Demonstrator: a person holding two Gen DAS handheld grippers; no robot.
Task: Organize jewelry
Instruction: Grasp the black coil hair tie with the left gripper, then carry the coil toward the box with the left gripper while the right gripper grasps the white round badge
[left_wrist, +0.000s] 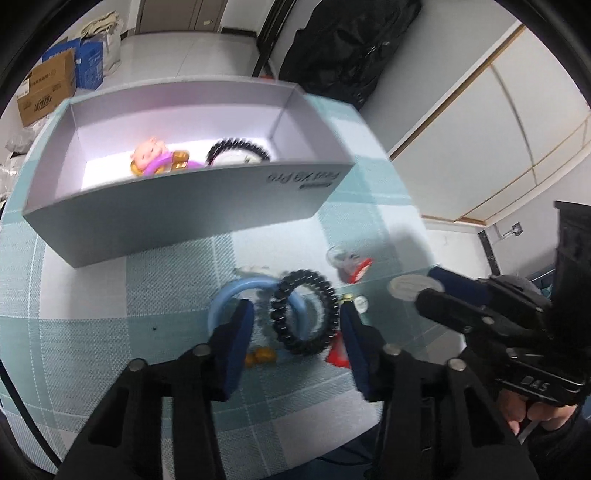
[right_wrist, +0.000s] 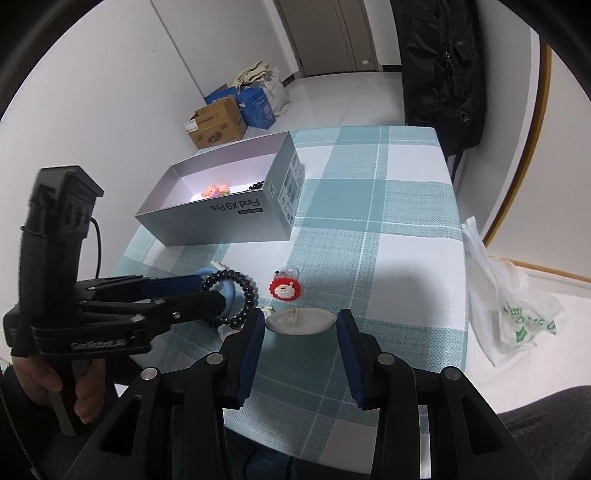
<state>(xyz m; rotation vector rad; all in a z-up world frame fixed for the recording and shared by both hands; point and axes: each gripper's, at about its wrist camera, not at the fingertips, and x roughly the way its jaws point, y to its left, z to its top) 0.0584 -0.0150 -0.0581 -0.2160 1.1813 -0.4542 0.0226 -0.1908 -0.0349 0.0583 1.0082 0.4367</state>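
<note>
Teal-and-white checked tablecloth (right_wrist: 369, 206) carries an open grey cardboard box (right_wrist: 221, 221) holding a pink doll charm (left_wrist: 151, 155) and one black beaded bracelet (left_wrist: 236, 147). Left gripper (left_wrist: 295, 332) — jaws spread — straddles a second black beaded bracelet (left_wrist: 304, 314) lying over a pale blue ring (left_wrist: 236, 295); right gripper (right_wrist: 300, 332), likewise released, frames a white oval shell-like dish (right_wrist: 301, 322) near a red beaded Santa charm (right_wrist: 284, 290).

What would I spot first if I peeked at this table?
Probably the black bead bracelet, leaning on a blue ring right between the open fingers of the left gripper. Behind it sits a grey box with a pink piggy toy and another black bracelet inside. A red Santa charm lies on the checked tablecloth, and a white shell-like piece waits before the open right gripper.
</note>
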